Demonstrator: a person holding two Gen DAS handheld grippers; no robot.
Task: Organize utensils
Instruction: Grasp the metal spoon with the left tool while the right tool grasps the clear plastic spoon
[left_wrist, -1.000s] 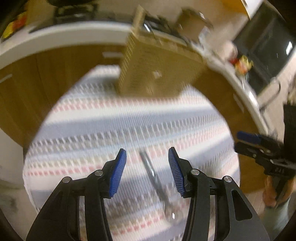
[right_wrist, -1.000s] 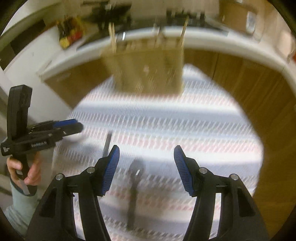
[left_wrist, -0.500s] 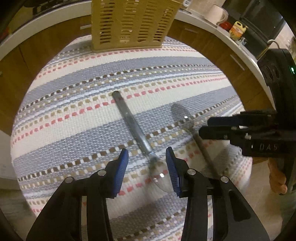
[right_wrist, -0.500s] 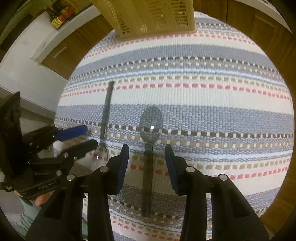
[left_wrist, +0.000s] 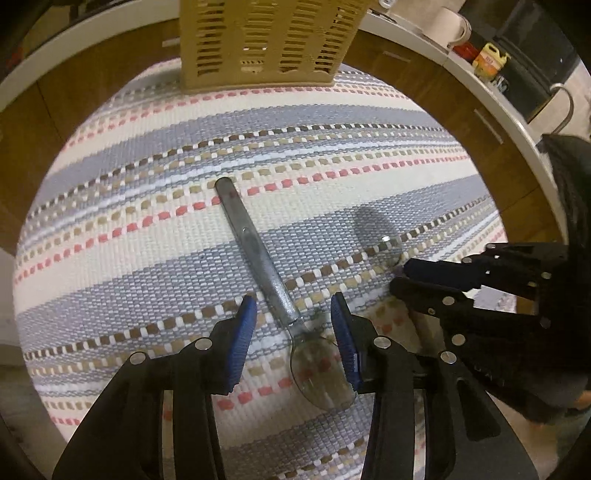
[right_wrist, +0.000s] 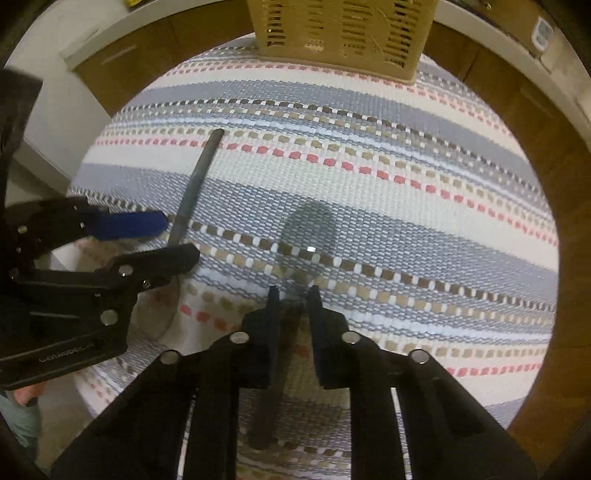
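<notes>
Two metal spoons lie on a striped cloth. In the left wrist view my left gripper (left_wrist: 290, 321) is open, its blue pads either side of the neck of the left spoon (left_wrist: 258, 258), handle pointing away. In the right wrist view my right gripper (right_wrist: 293, 299) has its jaws narrowed around the neck of the right spoon (right_wrist: 306, 236), bowl pointing away; contact is not clear. The left gripper (right_wrist: 162, 240) shows there on the left, over the left spoon's handle (right_wrist: 197, 181). The right gripper (left_wrist: 406, 275) shows at the right of the left wrist view.
A tan slotted utensil basket (left_wrist: 266, 40) stands at the far edge of the round table (left_wrist: 110, 92); it also shows in the right wrist view (right_wrist: 343, 33). A curved white counter (left_wrist: 498, 103) with wooden fronts rings the table. The striped cloth (right_wrist: 406, 184) covers the tabletop.
Both grippers dropped down and forward onto the spoons. The right jaws narrowed markedly around its spoon's neck. The left jaws stayed apart.
</notes>
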